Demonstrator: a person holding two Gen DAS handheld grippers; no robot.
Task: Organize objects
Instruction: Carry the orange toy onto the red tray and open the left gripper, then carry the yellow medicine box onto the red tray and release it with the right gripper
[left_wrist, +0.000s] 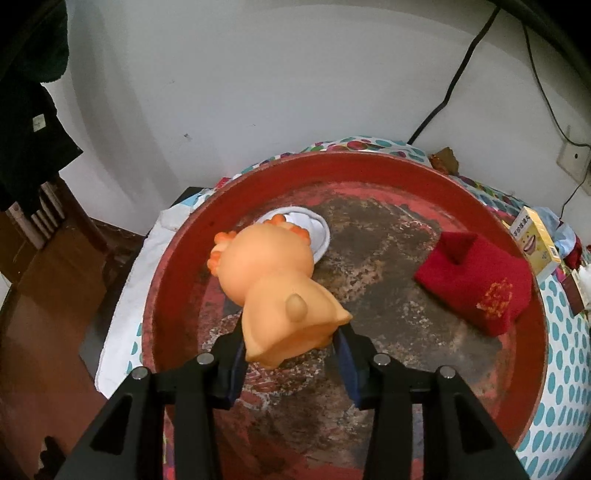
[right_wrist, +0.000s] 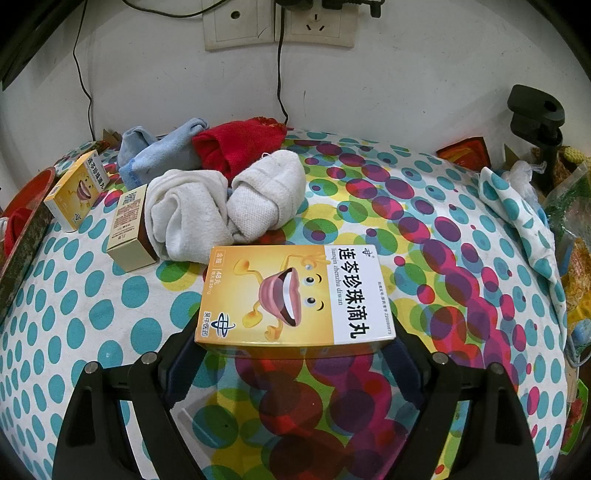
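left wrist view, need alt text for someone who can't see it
The left gripper holds an orange rubber toy by its base over a worn red tray. A folded red cloth lies at the tray's right and a white sock behind the toy.

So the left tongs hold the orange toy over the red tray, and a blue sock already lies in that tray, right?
Not quite. The left wrist view shows the left tongs holding the orange toy over the red tray, but the sock lying in it is a folded red sock, not blue.
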